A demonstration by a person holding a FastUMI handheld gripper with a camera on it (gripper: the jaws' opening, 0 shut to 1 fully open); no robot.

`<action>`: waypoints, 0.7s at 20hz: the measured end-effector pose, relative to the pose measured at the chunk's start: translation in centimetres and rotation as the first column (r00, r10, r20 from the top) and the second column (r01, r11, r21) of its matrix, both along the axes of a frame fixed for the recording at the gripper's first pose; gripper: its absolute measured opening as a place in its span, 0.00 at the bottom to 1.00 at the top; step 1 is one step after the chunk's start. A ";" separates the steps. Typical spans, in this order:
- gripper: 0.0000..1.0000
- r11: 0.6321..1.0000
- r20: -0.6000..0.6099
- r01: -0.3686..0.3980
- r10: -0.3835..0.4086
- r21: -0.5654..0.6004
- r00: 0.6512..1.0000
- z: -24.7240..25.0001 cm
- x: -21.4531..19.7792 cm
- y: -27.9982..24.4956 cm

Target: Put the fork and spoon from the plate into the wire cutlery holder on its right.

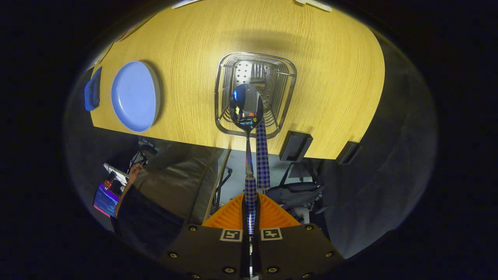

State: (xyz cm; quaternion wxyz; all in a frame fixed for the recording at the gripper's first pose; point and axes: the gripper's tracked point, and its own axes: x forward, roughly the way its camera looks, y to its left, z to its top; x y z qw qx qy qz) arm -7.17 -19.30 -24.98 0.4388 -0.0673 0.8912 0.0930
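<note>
I look straight down on a wooden table [330, 77]. My gripper [251, 208] is shut on the checkered handle of a spoon [246, 107], which points away from me. The spoon's shiny bowl hangs over the near side of the wire cutlery holder [286, 99]. Inside the holder stands the fork [262, 155], tines down on the perforated bottom, its checkered handle rising just right of the spoon's stem. Left of the holder lies the blue plate [134, 95] with nothing on it.
A small blue object [92, 93] sits left of the plate at the table's end. Two dark blocks [295, 146] [348, 151] hang on the near table edge. Below the edge are a person's arm [130, 182], a lit screen [105, 200] and bags on the floor.
</note>
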 end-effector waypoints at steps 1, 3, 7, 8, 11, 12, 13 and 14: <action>0.03 1.000 -0.015 -0.002 0.002 -0.005 1.000 -0.2 0.3 0.0; 0.03 1.000 -0.063 -0.013 0.011 -0.018 0.998 -0.2 0.5 0.2; 0.03 0.999 -0.149 -0.049 0.047 -0.008 0.988 0.0 0.5 0.8; 0.03 0.998 -0.161 -0.058 0.057 -0.005 0.985 0.1 0.6 1.2; 0.03 0.998 -0.194 -0.066 0.063 -0.010 0.979 0.6 1.2 1.1; 0.03 0.998 -0.203 -0.058 0.054 -0.013 0.978 0.8 1.3 1.1; 0.03 0.998 -0.210 -0.061 0.057 -0.012 0.976 0.8 2.5 0.7; 0.03 0.998 -0.212 -0.064 0.059 -0.013 0.975 1.0 2.9 0.6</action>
